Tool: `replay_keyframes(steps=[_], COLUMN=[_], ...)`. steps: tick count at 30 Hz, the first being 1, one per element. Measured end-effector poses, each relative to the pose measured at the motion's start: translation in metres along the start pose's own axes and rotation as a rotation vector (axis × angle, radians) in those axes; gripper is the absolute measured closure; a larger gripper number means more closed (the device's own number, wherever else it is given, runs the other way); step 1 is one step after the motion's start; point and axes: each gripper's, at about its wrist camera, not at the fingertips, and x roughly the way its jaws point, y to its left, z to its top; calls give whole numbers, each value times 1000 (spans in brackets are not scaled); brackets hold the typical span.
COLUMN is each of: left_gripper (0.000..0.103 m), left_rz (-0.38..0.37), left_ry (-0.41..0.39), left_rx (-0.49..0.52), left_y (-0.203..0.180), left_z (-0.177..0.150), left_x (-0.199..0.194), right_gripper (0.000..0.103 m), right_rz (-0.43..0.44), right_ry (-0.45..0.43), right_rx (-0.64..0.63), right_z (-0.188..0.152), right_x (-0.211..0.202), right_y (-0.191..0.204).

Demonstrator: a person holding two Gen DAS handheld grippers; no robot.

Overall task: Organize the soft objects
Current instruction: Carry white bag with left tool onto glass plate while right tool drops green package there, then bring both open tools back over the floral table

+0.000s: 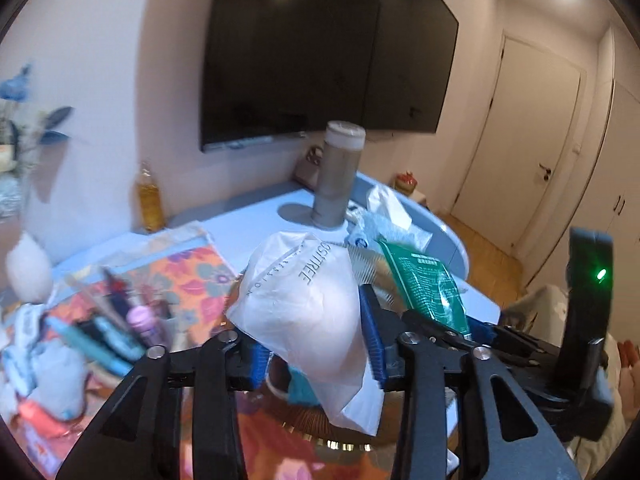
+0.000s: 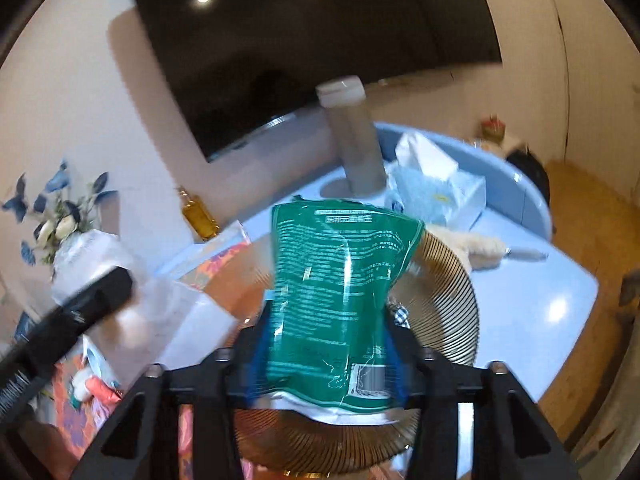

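- Blue table (image 2: pixel 552 304): spreads ahead of and below both grippers; a dark wall screen (image 1: pixel 320 48) hangs beyond it.
- Gold wire basket (image 2: pixel 448 300): directly under the right gripper, its ribbed rim curving out to that gripper's right.
- Floral cloth (image 1: pixel 192 276): ahead and to the left of the left gripper, with tubes and small bottles lying on it.
- Tall brown cylinder (image 1: pixel 338 176): upright on the table, straight ahead of both grippers.
- White pouch (image 1: pixel 308 316): a soft, rounded packet with grey lettering, between the blue pads of the left gripper (image 1: pixel 316 356); the right pad lies along its side, but whether the left pad presses it cannot be told.
- Green packet (image 2: pixel 340 292): a flat foil sachet with white print, standing upright between the pads of the right gripper (image 2: pixel 326 360), above the basket; both pads flank its edges, the grip itself blurred and uncertain.
- Tissue pack (image 2: pixel 436 188): ahead and right of the right gripper, beside the cylinder.
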Motion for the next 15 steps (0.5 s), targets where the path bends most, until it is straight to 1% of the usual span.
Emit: replay_keyframes(steps=[1,2,3,4,8,10,11,12,13,14,15], left_gripper=[42,37,26,21,21,21,21,21,21,21,21], left_rz=[7,0,-13,-30,-26,-27,-28,-25,-20,-15,-7], left_ry=[22,36,38,41,30,25,17,11,-2,-12,-25], left_rx=[-4,-23,-36,-49,-37,-42,-46,-48,-48,-48,-49], left_y=[-1,2,5,7,14,18,21,23,26,30,33], left_z=[0,-2,-3,-5,-10,-13,-15,-14,-17,-17,-19], left_x=[9,15,15,15,0,-13,-22,-26,-36,-43,-52], right_gripper=[27,25,24,24,24,24,22,15,12,11,11], right_rz=[9,12,2,1,14,-17,-34,-24,15,65,96], right_ry=[3,-8,-12,-13,1,27,55,93,138,176,196], right_rx=[18,28,31,31,18,-18,-40,-58,-65,-55,-41], right_z=[1,0,0,0,-5,-8,-9,-10,-12,-13,-13], right_x=[2,0,-1,-2,-7,-3,2,9,17,23,27], right_y=[-4,-7,-9,-11,-12,-5,-2,1,2,2,1])
